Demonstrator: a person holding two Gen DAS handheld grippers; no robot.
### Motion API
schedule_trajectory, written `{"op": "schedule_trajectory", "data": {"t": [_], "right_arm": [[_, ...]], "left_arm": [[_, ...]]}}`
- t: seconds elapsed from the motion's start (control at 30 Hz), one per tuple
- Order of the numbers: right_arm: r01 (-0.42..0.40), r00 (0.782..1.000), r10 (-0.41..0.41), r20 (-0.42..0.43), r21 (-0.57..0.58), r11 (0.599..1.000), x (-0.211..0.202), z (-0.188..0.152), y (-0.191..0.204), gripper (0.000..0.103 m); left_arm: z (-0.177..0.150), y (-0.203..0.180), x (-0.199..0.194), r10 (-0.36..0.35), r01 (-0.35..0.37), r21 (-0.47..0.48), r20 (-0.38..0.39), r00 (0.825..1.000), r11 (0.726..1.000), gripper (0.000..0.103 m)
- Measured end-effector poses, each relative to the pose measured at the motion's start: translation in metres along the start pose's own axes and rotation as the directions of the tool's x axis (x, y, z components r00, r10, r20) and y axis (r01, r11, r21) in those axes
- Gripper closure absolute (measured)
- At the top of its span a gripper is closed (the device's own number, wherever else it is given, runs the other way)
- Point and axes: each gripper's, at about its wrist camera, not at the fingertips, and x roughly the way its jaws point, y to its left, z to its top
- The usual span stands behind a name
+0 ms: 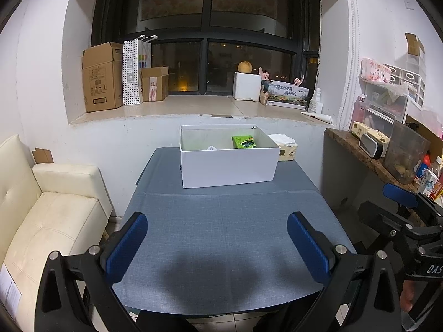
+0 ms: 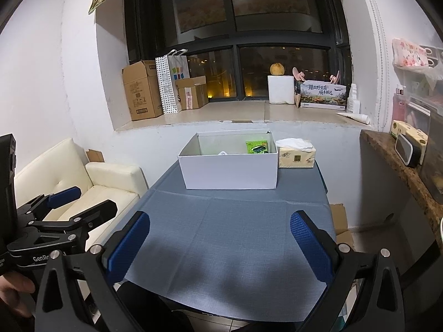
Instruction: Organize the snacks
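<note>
At the bottom of each wrist view, the left hand-held gripper (image 1: 217,244) and the right hand-held gripper (image 2: 220,244) hover over the near edge of the desk (image 1: 221,221), fingers spread wide and holding nothing. Toward the centre of the frame, at the desk's far end, stands a white box (image 1: 228,167). A green snack pack (image 1: 243,141) lies inside it at the right. Just right of the box sits a tissue pack (image 2: 295,153).

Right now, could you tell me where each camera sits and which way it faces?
Left wrist: on the left claw, open, facing the white box and window; the right claw shows at right.
Right wrist: on the right claw, open, same heading; the left claw shows at left.
Shared: box, green packet, tissue pack, blue tablecloth.
</note>
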Motion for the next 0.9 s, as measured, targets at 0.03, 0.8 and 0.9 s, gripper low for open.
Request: {"op": "schedule_trajectory", "data": {"t": [0.03, 0.8, 0.9], "right_arm": [[-0.002, 1.0, 0.002, 0.0, 0.0, 1.0, 0.0002, -0.0002, -0.0002, 0.0], [-0.008, 1.0, 0.008, -0.002, -0.007, 1.0, 0.0002, 0.0007, 0.0013, 0.0], [-0.008, 1.0, 0.008, -0.002, -0.006, 1.0, 0.0006, 0.0005, 0.0012, 0.0]], "left_arm": [[-0.0001, -0.0005, 0.0001, 0.0, 0.0, 0.0, 0.001, 1.0, 1.0, 0.0], [-0.0019, 0.0023, 0.0014, -0.003, 0.003, 0.003, -0.007, 1.0, 1.0, 0.0], [-0.0022, 0.0031, 0.0011, -0.002, 0.002, 0.002, -0.007, 1.0, 1.0, 0.0]]}}
